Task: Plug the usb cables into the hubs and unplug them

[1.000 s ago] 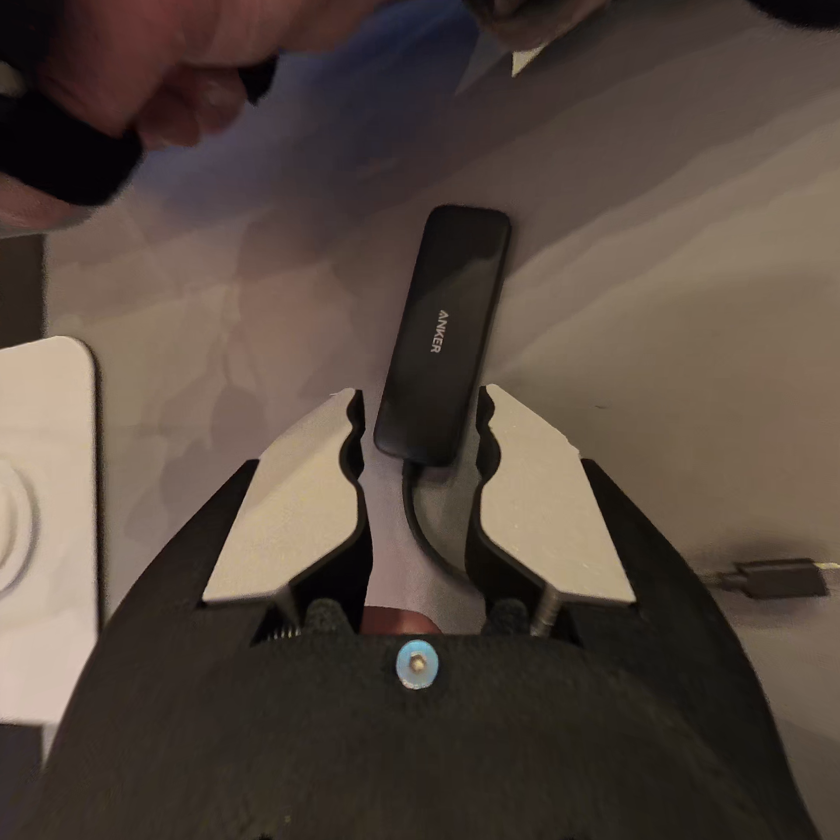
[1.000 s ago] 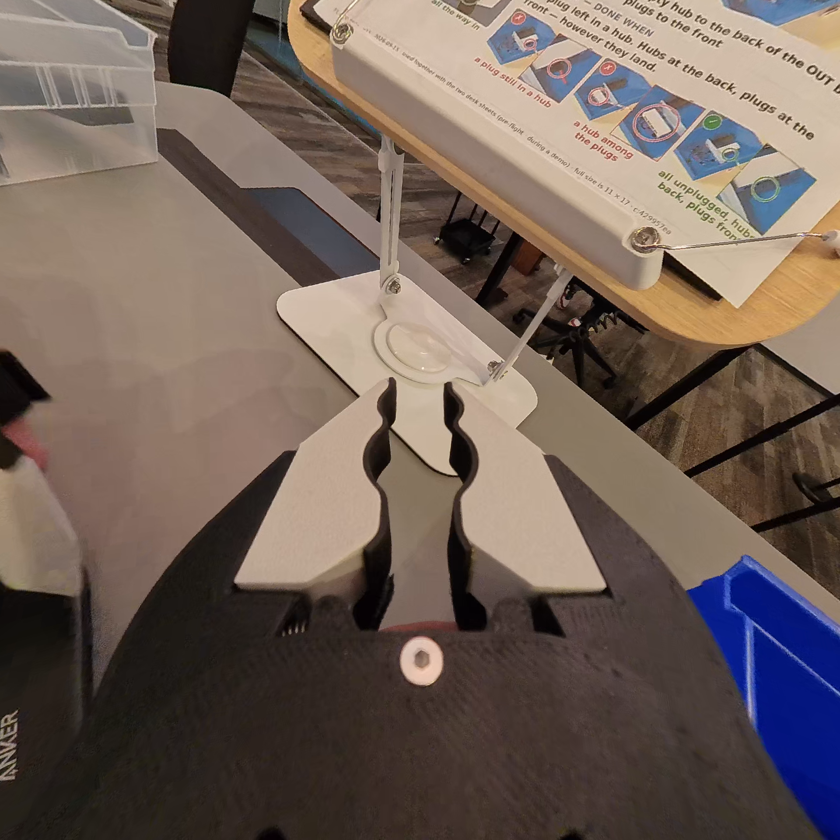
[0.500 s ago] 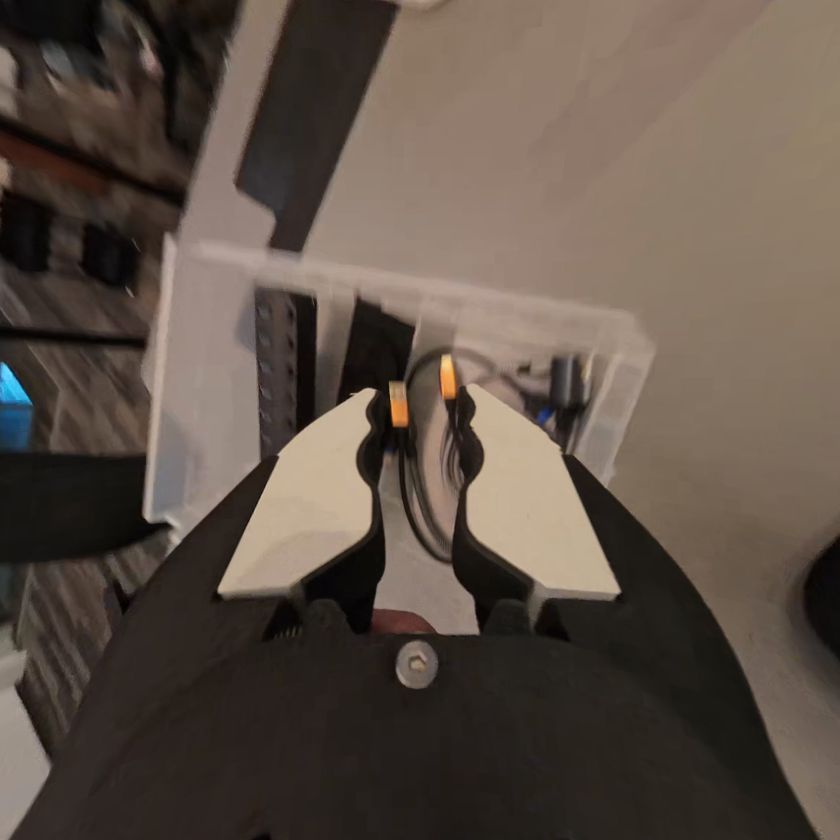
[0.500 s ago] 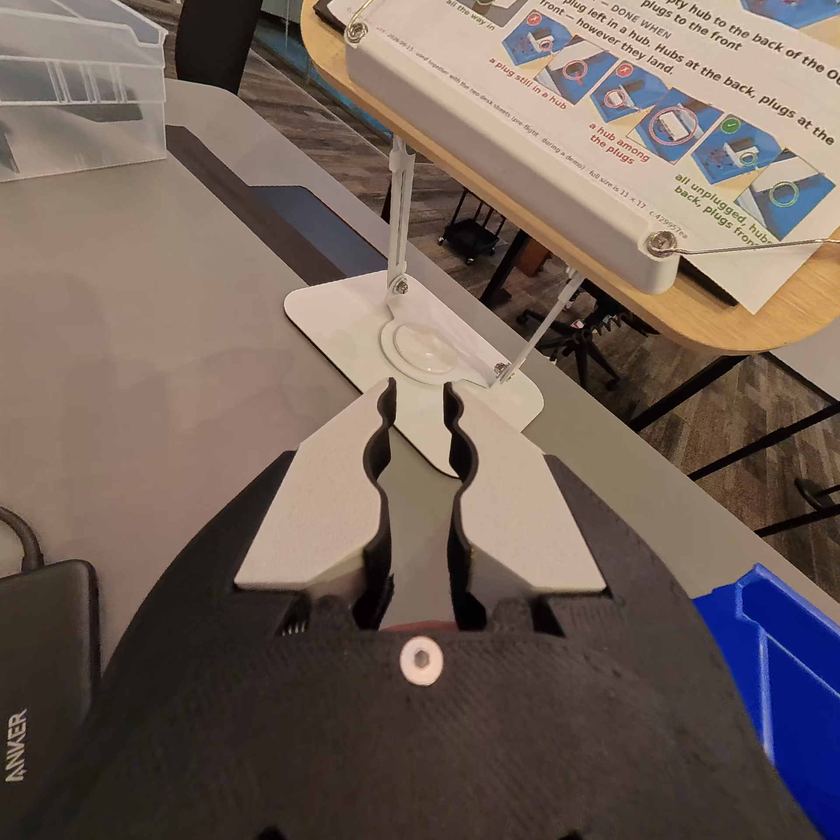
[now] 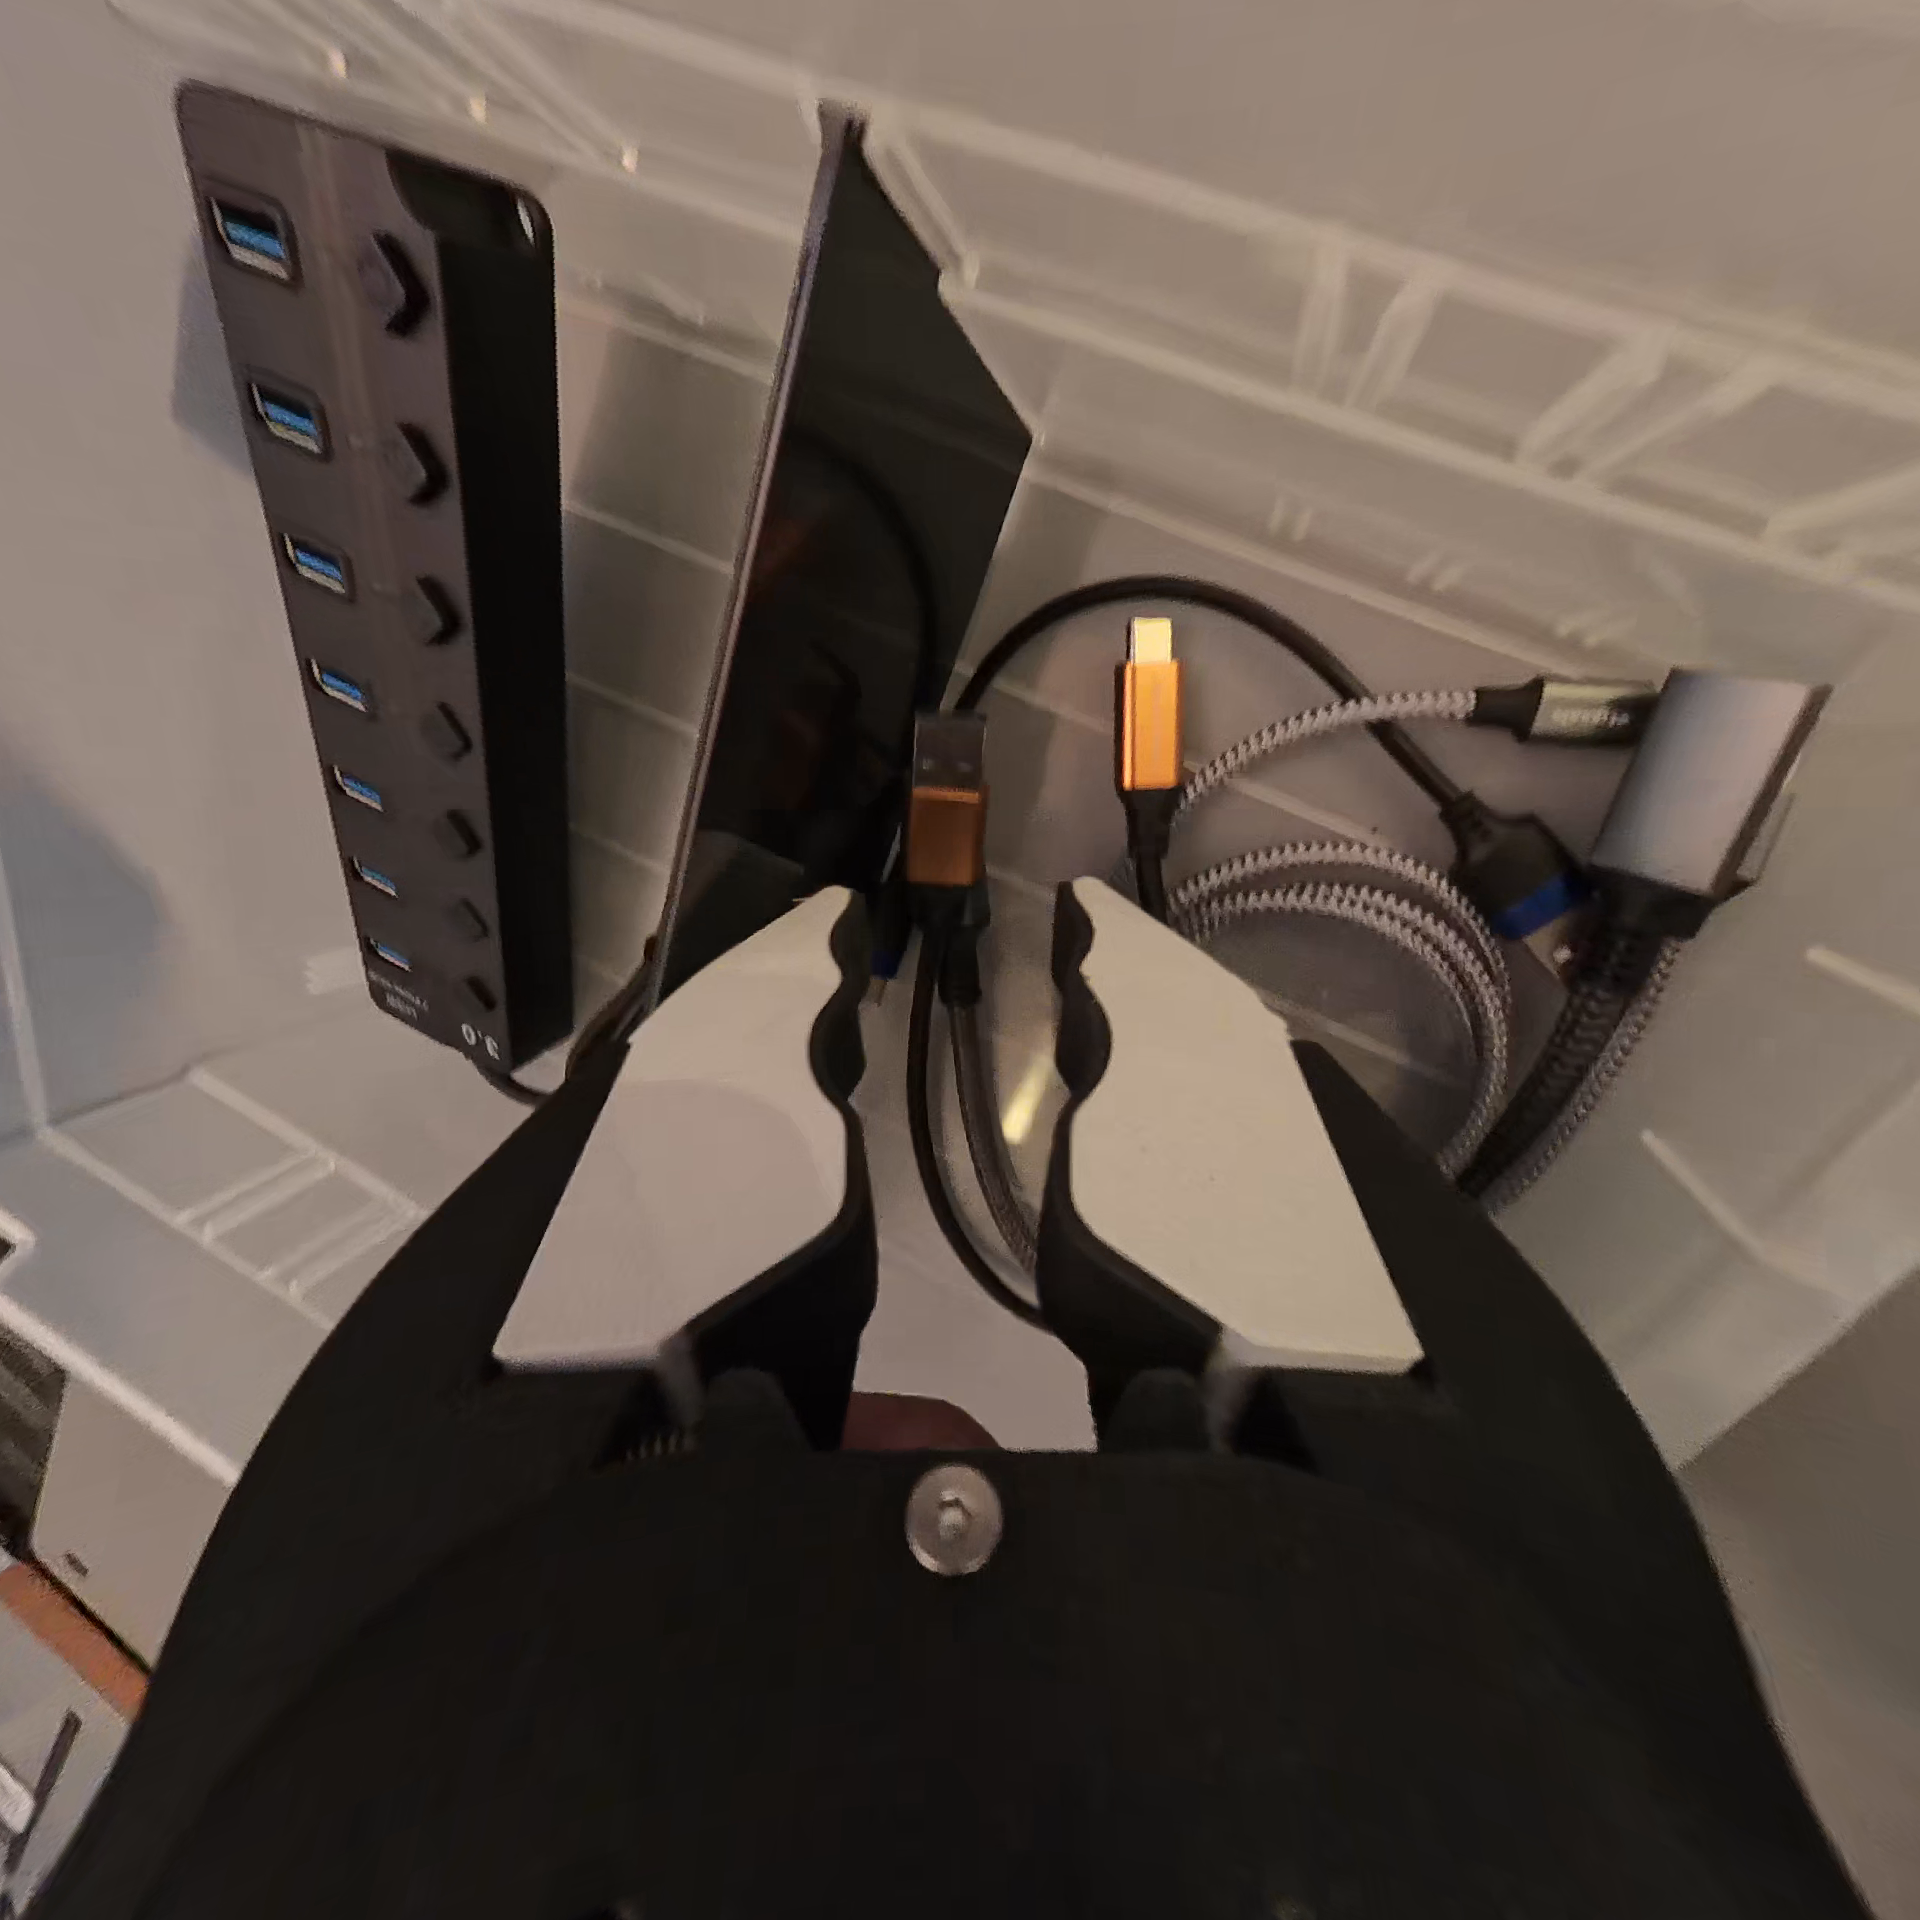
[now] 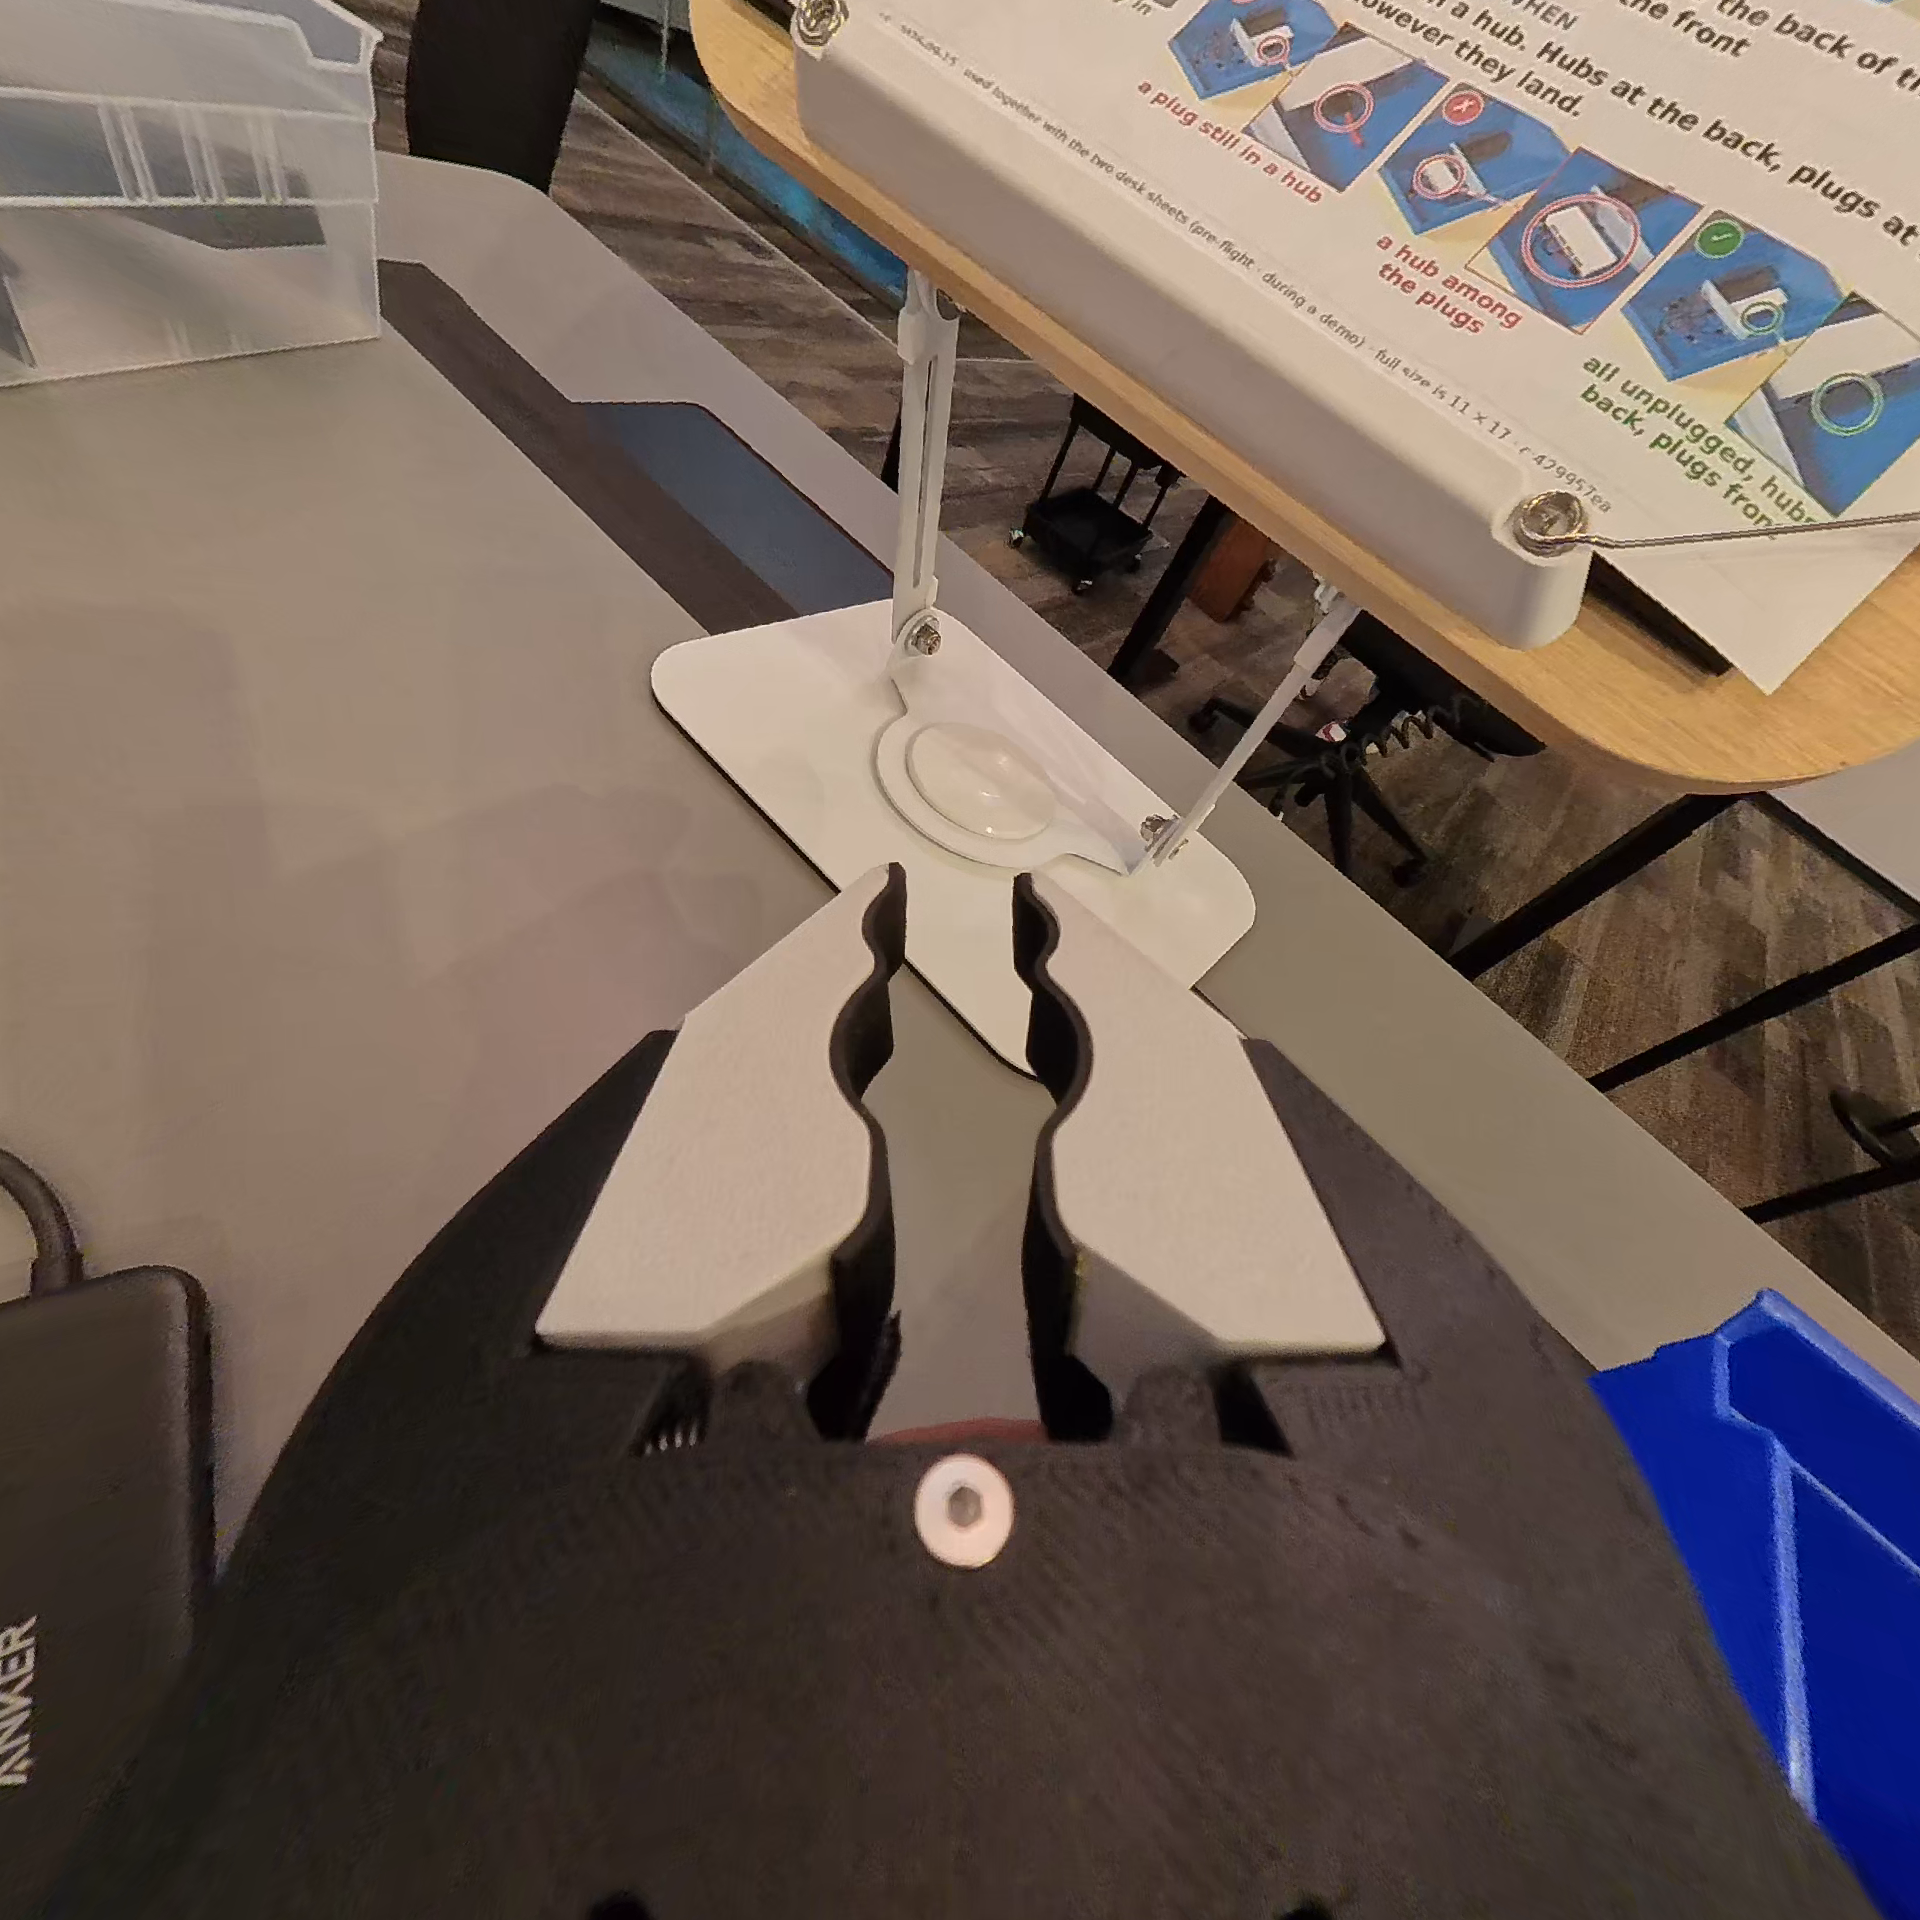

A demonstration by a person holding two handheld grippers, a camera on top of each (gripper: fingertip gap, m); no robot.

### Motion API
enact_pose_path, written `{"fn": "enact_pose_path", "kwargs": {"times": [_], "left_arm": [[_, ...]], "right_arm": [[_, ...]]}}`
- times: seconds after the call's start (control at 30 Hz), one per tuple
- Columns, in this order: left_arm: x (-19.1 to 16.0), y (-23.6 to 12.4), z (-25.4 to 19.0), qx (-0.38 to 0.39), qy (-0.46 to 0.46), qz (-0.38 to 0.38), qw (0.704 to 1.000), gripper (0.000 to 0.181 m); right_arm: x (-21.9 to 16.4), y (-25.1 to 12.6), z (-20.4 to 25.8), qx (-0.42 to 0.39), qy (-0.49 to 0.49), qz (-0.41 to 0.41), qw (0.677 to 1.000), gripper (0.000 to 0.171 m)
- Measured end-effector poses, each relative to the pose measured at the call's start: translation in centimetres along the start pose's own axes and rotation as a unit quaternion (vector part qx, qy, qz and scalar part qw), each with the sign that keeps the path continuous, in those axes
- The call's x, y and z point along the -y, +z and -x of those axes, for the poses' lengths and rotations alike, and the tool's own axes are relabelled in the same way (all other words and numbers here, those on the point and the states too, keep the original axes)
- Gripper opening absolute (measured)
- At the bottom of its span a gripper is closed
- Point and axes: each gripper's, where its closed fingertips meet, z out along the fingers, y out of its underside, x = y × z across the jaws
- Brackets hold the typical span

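While the left claw [image 5: 954, 914] hung over a clear bin [image 5: 1351, 343], its jaws stood apart with nothing gripped. Just ahead of the gap lay an orange USB-A plug [image 5: 943, 821], its black cable [image 5: 925, 1049] running back between the fingers without visible contact. Ahead and right of the tips lay a second orange plug [image 5: 1148, 727], narrower. Farther right sat a coil of grey braided cable [image 5: 1382, 925] and a grey adapter [image 5: 1714, 790]. Ahead and left, a long black hub [image 5: 416, 582] with a row of blue ports lay along the bin floor; between it and the plugs a dark slab-shaped hub [image 5: 852, 520] stood tilted on edge.

Right claw [image 6: 958, 883] hovered over the grey counter [image 6: 312, 779], jaws partly open, holding nothing. Just beyond its tips was the white base [image 6: 790, 696] of a stand carrying an instruction sheet [image 6: 1558, 208]. A slim black hub [image 6: 94, 1475] lay on the counter behind and left of the tips, a blue bin [image 6: 1818, 1507] to the right, another clear bin [image 6: 187, 208] far ahead-left.
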Motion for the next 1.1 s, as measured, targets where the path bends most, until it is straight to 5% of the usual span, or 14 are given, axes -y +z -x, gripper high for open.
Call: {"fn": "enact_pose_path", "kwargs": {"times": [0.23, 0.5, 1.1], "left_arm": [[0.7, 1.6, 0.1, 0.034, 0.011, -0.003, 0.999, 0.016], [1.3, 0.1, 0.6, 0.071, 0.02, -0.035, 0.997, 0.016], [4.2, -14.3, 4.1, 0.197, 0.025, -0.163, 0.967, 0.016]], "right_arm": [[0.0, 0.0, 0.1, 0.0, -0.002, 0.0, 1.0, 0.018], [0.0, 0.0, -0.1, -0.002, -0.001, 0.0, 1.0, 0.017], [0.3, -0.3, -0.4, -0.006, 0.001, -0.006, 1.0, 0.017]]}}
